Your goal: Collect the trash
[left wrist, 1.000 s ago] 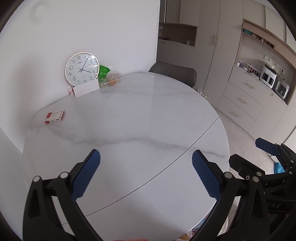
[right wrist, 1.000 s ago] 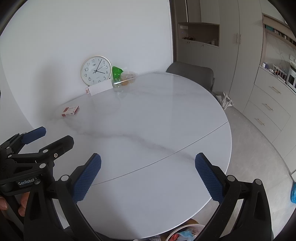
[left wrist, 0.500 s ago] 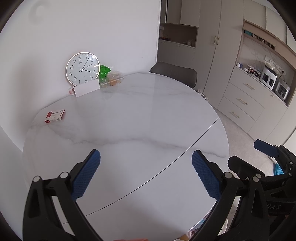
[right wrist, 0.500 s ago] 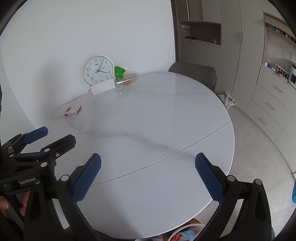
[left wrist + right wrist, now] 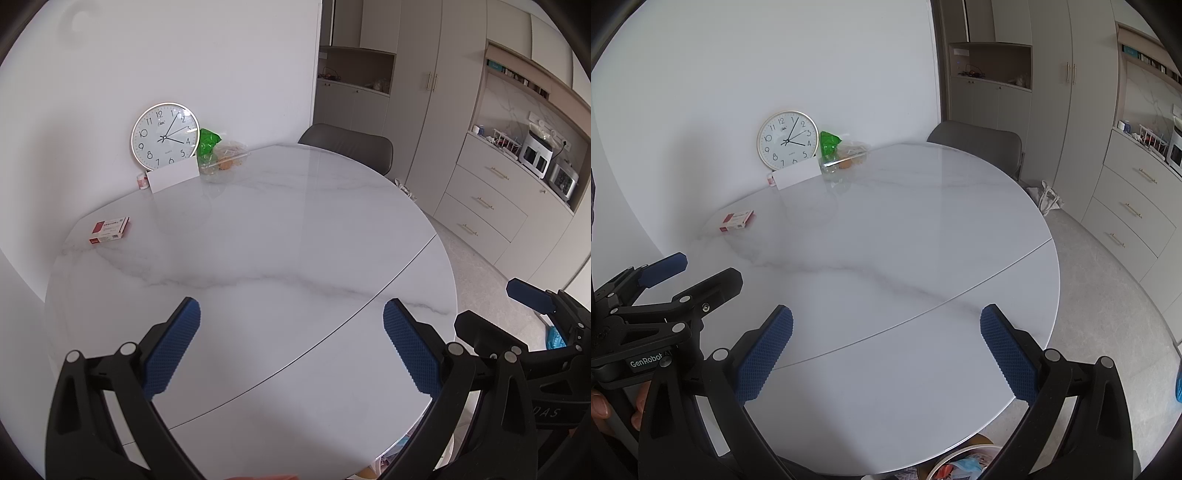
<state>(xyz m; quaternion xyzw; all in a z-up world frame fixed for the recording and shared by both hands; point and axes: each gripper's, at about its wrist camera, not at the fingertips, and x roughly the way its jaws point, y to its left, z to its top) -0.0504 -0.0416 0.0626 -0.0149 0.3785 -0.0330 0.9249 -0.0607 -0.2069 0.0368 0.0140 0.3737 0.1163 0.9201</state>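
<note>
A round white marble desk (image 5: 280,229) fills most of both views, with a thin seam running across its near part. Behind its far edge stands a grey chair (image 5: 351,146), and beyond that a wall of pale cabinets (image 5: 487,199) with drawers and small appliances on the counter.

The left gripper (image 5: 291,325) hangs above the near part of the desk with its 2 blue-padded jaws spread wide and nothing between them. The right gripper (image 5: 886,328) sits just beside it, also above the near edge, jaws likewise wide apart and empty. Each gripper shows at the edge of the other's view.

At the far side of the desk a round wall clock (image 5: 165,133) leans against the white wall, with a white card (image 5: 173,177) propped in front of it. Just right of the clock lies a clear plastic container (image 5: 223,162) with food scraps, touching a crumpled green wrapper (image 5: 208,139). A small red-and-white box (image 5: 109,229) lies flat near the left rim, well apart from the clock group. A small pink-topped item (image 5: 142,181) stands just left of the card.

Below the near edge of the desk, in the right wrist view, the rim of a bin (image 5: 964,463) shows with coloured trash inside. Fingers (image 5: 600,406) of a hand show at the lower left.
</note>
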